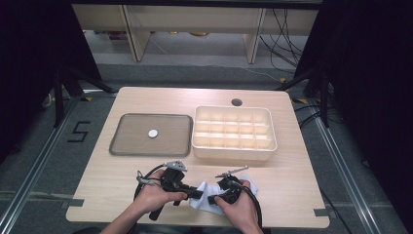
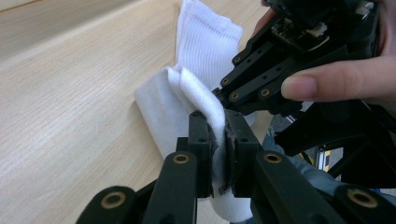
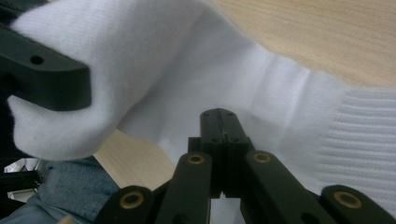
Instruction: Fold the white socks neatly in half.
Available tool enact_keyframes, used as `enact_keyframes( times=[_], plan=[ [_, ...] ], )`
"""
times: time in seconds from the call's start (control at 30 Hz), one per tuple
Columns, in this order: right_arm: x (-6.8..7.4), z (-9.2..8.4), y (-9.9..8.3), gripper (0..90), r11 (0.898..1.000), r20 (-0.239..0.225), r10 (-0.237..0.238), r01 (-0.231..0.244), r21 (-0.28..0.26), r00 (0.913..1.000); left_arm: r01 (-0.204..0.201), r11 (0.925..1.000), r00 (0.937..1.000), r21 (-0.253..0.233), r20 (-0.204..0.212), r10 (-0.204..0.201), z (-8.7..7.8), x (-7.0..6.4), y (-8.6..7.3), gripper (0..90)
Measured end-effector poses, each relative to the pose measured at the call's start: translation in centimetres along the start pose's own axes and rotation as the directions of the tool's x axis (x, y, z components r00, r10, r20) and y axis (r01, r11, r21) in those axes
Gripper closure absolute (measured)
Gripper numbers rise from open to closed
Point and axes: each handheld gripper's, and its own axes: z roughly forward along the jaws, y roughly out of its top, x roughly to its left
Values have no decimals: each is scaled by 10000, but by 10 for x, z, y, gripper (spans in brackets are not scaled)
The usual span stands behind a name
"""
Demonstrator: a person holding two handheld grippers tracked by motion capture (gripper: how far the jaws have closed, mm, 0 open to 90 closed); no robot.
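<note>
White sock [image 2: 205, 51] | left tongs [image 2: 218, 135] clamp it | right tongs [image 3: 219, 123] pinch it

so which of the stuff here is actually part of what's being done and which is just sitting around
In use:
- white sock, at the table's near edge
- left hand-held gripper, jaws shut on a fold of the sock
- right hand-held gripper, jaws closed against the sock

Lying about:
- grey tray
- small white disc on the tray
- cream divided box, compartments look empty
</note>
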Motion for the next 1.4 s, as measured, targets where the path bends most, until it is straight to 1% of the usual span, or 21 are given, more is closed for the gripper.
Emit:
enact_keyframes(
  times=[0.13,0.17,0.23,0.3,0.33,0.37,0.43,0.47,0.5,0.6,0.67,0.7,0.87,1.0,1.03,1.1,1.17,1.23,1.27,1.37,1.4],
  plan=[
    [-2,-10,2,900,9996,-181,261,-264,-112,9995,67,10000,9999,14,-82,-67,1,0,1,824],
    [-13,-29,4,900,9974,279,143,-123,-709,9995,147,9998,9997,-155,-191,-150,2,0,0,824],
    [-24,-46,5,899,9944,727,177,-100,-1056,9972,152,9999,9999,-11,-75,-152,1,0,1,823],
    [-37,-64,4,887,9916,1430,747,-583,-1157,9869,169,9997,9997,-180,-189,-172,2,-1,1,823],
    [-44,-68,3,877,9907,1730,592,-366,-1309,9831,189,9993,9997,-320,-172,-195,3,-1,1,823],
    [-51,-72,2,866,9894,2206,847,-558,-1339,9717,176,9997,9998,-142,-95,-177,2,-1,2,823],
    [-62,-76,0,858,9891,2735,997,-652,-1323,9567,183,9998,9998,-119,-98,-184,3,-2,2,823],
    [-62,-76,0,858,9891,2735,997,-652,-1323,9567,183,9998,9998,-119,-98,-184,3,-2,2,822],
    [-69,-77,-2,854,9895,2878,1103,-779,-1216,9513,197,9998,9996,-34,-212,-197,4,-3,3,822],
    [-75,-76,-1,851,9896,3010,1145,-821,-1183,9467,233,9997,9997,-90,-35,-233,6,-2,2,822],
    [-81,-78,1,857,9844,3120,1373,-945,-1485,9401,242,9997,9997,-73,-56,-243,5,-3,3,822],
    [-80,-77,1,860,9854,3683,1467,-1031,-1354,9181,251,9997,9997,-74,-57,-251,5,-3,3,822],
    [-83,-69,1,874,9925,3686,1056,-748,-968,9236,214,9997,9998,-72,-51,-214,6,-2,4,822],
    [-80,-66,2,879,9905,3805,1294,-1016,-923,9157,285,9989,9995,-383,-139,-291,8,-4,4,821],
    [-80,-67,1,880,9927,3696,1072,-785,-920,9230,285,9989,9995,-383,-139,-291,8,-4,4,822],
    [-81,-66,1,880,9953,3707,854,-620,-745,9248,277,9993,9995,-241,-149,-281,8,-4,5,822],
    [-80,-65,1,881,9938,3675,1008,-759,-817,9245,296,9988,9995,-399,-124,-301,9,-4,5,821],
    [-80,-64,1,881,9943,3563,980,-763,-745,9292,242,9997,9994,14,-235,-241,6,-5,7,821],
    [-78,-64,1,881,9928,3449,1127,-915,-772,9318,306,9989,9994,-351,-123,-310,9,-5,6,821],
    [-74,-61,1,881,9898,3531,1393,-1198,-766,9252,323,9989,9994,-342,-125,-328,9,-5,7,820],
    [-73,-60,1,881,9895,3556,1425,-1245,-730,9237,299,9994,9995,-151,-32,-299,8,-4,7,821]
  ],
)
